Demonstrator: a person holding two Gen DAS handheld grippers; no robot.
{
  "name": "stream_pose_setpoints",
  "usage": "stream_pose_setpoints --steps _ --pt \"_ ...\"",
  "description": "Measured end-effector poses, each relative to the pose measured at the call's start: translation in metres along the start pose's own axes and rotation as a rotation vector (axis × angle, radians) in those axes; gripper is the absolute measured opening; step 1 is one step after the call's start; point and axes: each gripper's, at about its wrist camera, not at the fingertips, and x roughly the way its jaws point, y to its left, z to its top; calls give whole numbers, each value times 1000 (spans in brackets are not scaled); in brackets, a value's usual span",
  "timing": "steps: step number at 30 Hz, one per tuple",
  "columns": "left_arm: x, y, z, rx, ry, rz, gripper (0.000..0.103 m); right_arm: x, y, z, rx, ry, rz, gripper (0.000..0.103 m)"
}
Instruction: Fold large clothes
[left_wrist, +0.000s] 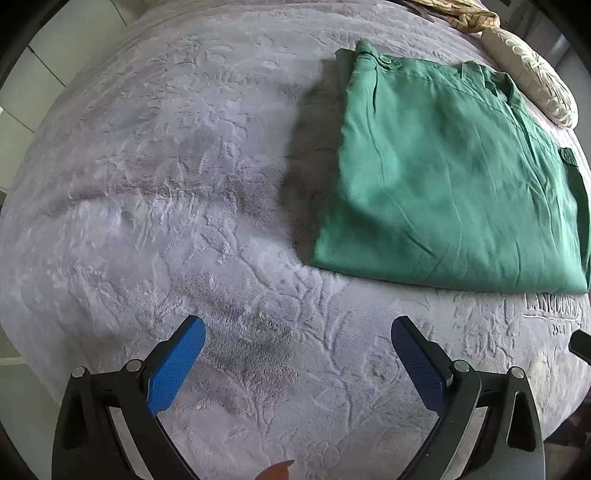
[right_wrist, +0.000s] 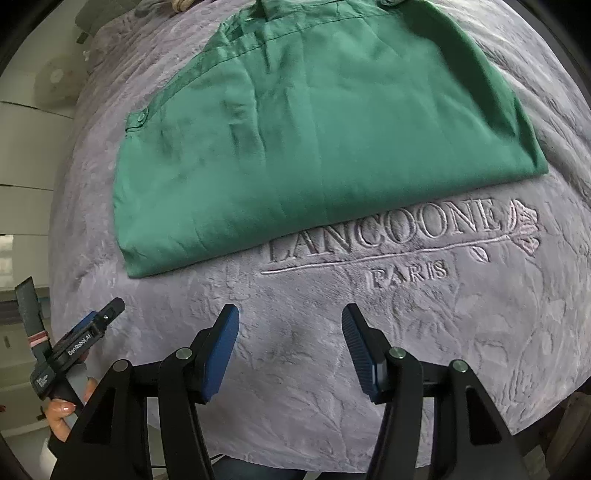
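The folded green cotton garment (right_wrist: 314, 122) lies flat on the plush lilac-grey embossed blanket (right_wrist: 461, 350), a neat rectangle with a buttoned tab showing at one edge, and it sits ahead of both your tools, clear of each. From your right gripper (right_wrist: 290, 350) it lies straight in front, its near folded edge running crosswise to your fingers, with a strip of bare blanket between. From your left gripper (left_wrist: 297, 365) it's ahead and off to the right (left_wrist: 443, 177), well apart, so your right hand looks the nearer one for whatever touch comes next. Both tools hold nothing: the left jaws stand spread very wide over bare pile, the right jaws parted about halfway, only blanket between the blue pads. The fold looks finished to me, so any further move is probably a tidy or a lift. Reading matter: stitched into the blanket just below the garment's edge, "LANCOONE" (right_wrist: 384, 229) with "PARIS" beneath and a rose motif beside it. On the left tool's body in the right-hand view, "GenRobot.AI" (right_wrist: 79, 345). A pale patterned cushion (left_wrist: 532, 77) sits beyond the garment.
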Motion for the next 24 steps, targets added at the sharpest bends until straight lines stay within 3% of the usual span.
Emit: stream_pose_setpoints --steps 8,10,13,15,24 --pt "-4 -9 -6 12 4 -5 101 2 16 5 -3 -15 60 74" --pt "-3 -10 -6 13 7 -5 101 3 22 4 -6 -22 81 84" --pt "-3 -14 -7 18 13 -6 101 3 29 3 -7 -42 119 90" --pt "-2 -15 -7 25 14 -4 101 4 32 2 -2 -45 154 103" --pt "5 -18 -2 27 17 17 101 27 32 -7 60 29 235 103"
